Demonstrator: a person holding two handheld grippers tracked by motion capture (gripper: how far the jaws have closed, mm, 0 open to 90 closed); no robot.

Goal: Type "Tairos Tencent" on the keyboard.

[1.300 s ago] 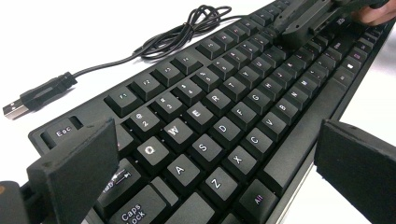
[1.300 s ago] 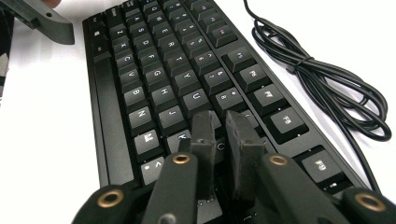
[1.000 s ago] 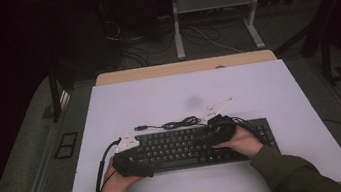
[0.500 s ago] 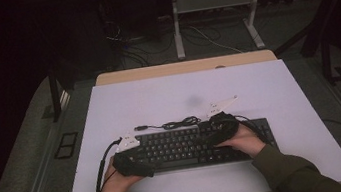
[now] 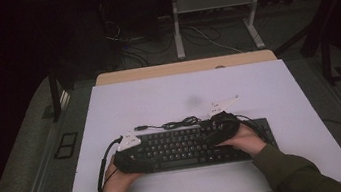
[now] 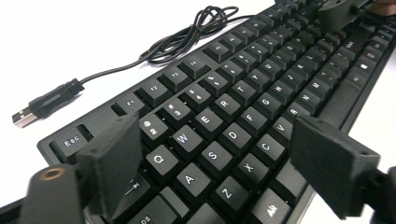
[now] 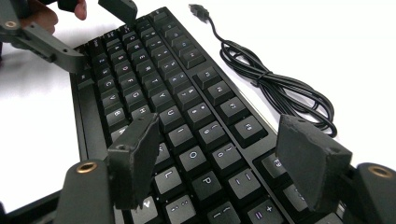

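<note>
On the white counter (image 5: 268, 87), nearer the person's edge than the far one, a black keyboard (image 5: 186, 147) lies flat with its long side running across. The left tool (image 6: 212, 163) hovers over the keyboard's left end, above the Q, A and Z keys, its jaws apart with nothing between them, having just been closing a little. The right tool (image 7: 217, 161) hovers over the keyboard's right half, above the O and P keys, its jaws also apart and gripping nothing, having just been opening. Each seems placed at one end so the keyboard can be taken or steadied from both sides at once. The keyboard's cable (image 5: 180, 123) lies bundled just beyond its far edge, with the USB plug (image 6: 44, 105) loose toward the left end, unplugged. No container sits near the keyboard.
</note>
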